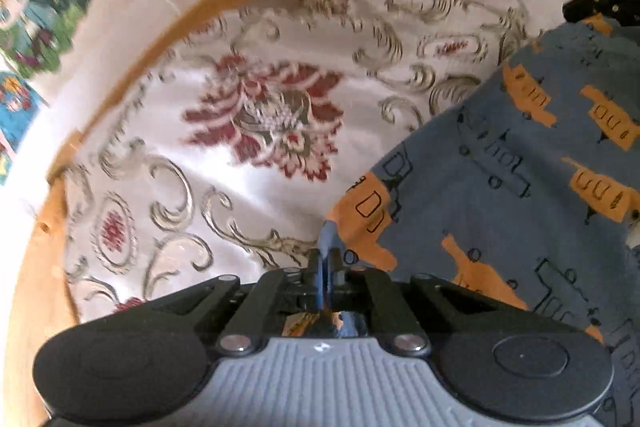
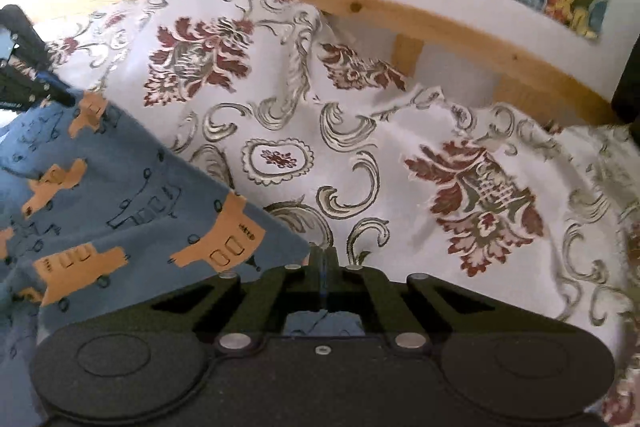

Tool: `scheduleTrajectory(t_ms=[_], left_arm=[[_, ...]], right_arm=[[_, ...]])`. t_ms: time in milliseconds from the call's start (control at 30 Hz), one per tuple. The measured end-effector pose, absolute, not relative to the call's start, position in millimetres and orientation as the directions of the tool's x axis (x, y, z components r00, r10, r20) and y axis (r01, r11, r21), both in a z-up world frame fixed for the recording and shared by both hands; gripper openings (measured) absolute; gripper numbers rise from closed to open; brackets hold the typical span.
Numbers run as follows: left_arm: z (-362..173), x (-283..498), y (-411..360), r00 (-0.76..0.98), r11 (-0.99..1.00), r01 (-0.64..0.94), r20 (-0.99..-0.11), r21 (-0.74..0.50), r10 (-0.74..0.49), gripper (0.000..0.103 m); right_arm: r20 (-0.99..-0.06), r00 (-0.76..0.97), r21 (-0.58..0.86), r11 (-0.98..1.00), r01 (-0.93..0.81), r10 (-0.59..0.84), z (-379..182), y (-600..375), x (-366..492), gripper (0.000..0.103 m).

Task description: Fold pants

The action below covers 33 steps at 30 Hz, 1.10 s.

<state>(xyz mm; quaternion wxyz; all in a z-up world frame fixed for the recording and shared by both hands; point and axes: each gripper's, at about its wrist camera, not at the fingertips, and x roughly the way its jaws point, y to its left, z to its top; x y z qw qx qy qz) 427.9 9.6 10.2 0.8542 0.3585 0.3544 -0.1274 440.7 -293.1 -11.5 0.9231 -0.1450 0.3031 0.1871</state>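
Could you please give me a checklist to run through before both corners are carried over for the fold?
1. Left hand-held gripper shut on pants corner: ok.
2. Right hand-held gripper shut on pants corner: ok.
3. Edge between the two grips taut: cannot tell.
4. Bedspread not caught in either grip: ok.
5. Bedspread flat where the fold lands: not ok, ridges show.

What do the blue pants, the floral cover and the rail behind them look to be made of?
Pants: soft matte knit, probably cotton jersey; they drape limply with printed orange vehicles. Floral cover: woven fabric with a slight sheen, likely brocade or jacquard. Rail: pale bare-looking wood, likely pine, with visible knots.
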Motion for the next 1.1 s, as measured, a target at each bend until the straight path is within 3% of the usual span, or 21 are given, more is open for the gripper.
scheduleTrajectory(t_ms=[100,200,233,533,600,667,700,1100], left_arm=[[15.4,416.1,4.0,0.74,0.697,0.46,-0.671,0.55,0.041,0.002],[16.3,411.7,-1.1,0.766,0.683,0.443,-0.641,0.581,0.049,0.002],[16.5,409.5,-2.0,0.775,0.682,0.434,-0.63,0.588,0.05,0.002],[14.9,397.0,-2.2,0.8,0.642,0.439,-0.598,0.629,0.04,0.002],[14.0,393.7,-0.6,0.807,0.635,0.441,-0.59,0.634,0.028,0.002],[12.3,390.0,-0.5,0.813,0.621,0.446,-0.582,0.645,0.02,0.002],[11.1,387.5,-0.6,0.815,0.612,0.45,-0.579,0.65,0.016,0.002],[22.6,365.0,6.9,0.844,0.649,0.408,-0.536,0.642,-0.001,0.002]], right_arm=[[-0.635,0.734,-0.173,0.881,-0.44,0.242,-9.7,-291.0,438.4,0.003],[-0.655,0.725,-0.201,0.877,-0.436,0.211,-14.7,-286.0,446.2,0.047],[-0.658,0.726,-0.221,0.87,-0.44,0.2,-17.3,-284.0,448.4,0.052],[-0.724,0.645,-0.176,0.839,-0.515,0.244,-38.1,-267.5,495.7,0.053],[-0.735,0.627,-0.164,0.829,-0.535,0.259,-42.0,-262.8,502.1,0.05],[-0.752,0.607,-0.164,0.819,-0.55,0.258,-46.4,-258.5,504.8,0.024],[-0.755,0.604,-0.165,0.818,-0.551,0.255,-48.3,-258.1,503.9,0.0],[-0.665,0.693,-0.205,0.824,-0.528,0.278,-18.1,-272.7,442.7,0.0]])
